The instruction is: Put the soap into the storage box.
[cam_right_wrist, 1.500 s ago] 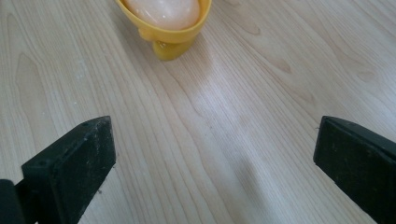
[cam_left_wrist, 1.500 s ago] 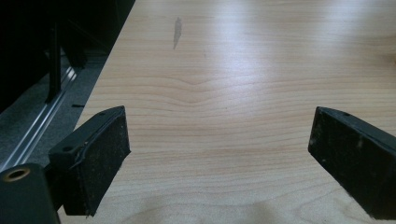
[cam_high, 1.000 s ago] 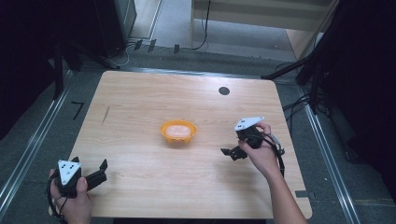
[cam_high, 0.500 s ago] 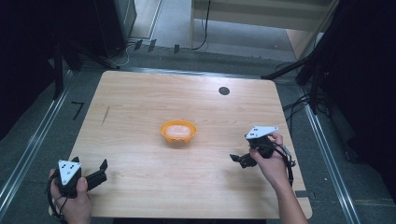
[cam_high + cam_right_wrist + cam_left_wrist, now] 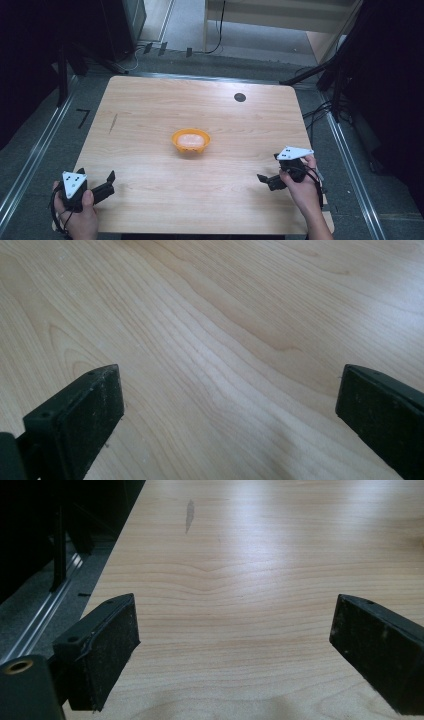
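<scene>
Orange bowl mid-table, untouched

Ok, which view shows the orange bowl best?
The high view: the bowl sits whole near the middle of the table, apart from both grippers. The left gripper view catches at most an unclear sliver at its right edge; the right gripper view faces bare wood.

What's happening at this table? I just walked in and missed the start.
A person holds a gripper in each hand over a wooden table. The left gripper and the right gripper are both open and hold nothing. An orange bowl sits mid-table between them, untouched, well apart from both.
</scene>
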`<state>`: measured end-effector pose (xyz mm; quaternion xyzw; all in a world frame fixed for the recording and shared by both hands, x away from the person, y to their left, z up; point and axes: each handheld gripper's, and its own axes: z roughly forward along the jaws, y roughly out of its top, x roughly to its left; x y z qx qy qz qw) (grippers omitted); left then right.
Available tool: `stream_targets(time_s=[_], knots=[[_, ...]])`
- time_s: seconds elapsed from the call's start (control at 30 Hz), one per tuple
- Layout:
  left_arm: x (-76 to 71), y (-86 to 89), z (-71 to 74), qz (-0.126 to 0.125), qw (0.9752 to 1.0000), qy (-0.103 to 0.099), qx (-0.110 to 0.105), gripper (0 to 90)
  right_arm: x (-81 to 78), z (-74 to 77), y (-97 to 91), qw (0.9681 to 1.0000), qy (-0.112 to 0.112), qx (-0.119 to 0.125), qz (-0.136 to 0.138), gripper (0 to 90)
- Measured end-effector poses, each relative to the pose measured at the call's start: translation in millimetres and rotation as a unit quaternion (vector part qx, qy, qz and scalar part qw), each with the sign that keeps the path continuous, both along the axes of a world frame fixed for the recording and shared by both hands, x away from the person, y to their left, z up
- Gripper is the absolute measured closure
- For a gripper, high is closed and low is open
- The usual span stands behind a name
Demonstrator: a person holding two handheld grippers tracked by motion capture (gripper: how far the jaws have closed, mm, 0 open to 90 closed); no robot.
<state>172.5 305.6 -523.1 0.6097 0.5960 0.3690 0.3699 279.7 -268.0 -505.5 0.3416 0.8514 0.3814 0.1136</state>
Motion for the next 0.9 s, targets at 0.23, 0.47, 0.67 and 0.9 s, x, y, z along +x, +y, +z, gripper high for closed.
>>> stream_targets(time_s=[0.23,0.47,0.67,0.9], knots=[[-0.1,-0.2,0.0,-0.001,1.0000,0.000,0.002,5.9,-10.7,-8.3,-10.2,0.9999,0.004,0.009,-0.011,0.0],[-0.2,-0.7,0.0,-0.001,1.0000,0.000,0.004,6.0,-23.1,-15.1,-20.1,0.9996,0.002,0.018,-0.020,0.0],[-0.2,-1.7,-0.1,-0.001,1.0000,0.001,0.007,6.0,-33.1,-18.8,-30.8,0.9992,-0.004,0.028,-0.028,0.0],[-0.2,-1.8,-0.1,-0.002,1.0000,-0.001,0.008,6.0,-42.5,-24.7,-42.8,0.9987,-0.003,0.032,-0.040,0.0]])
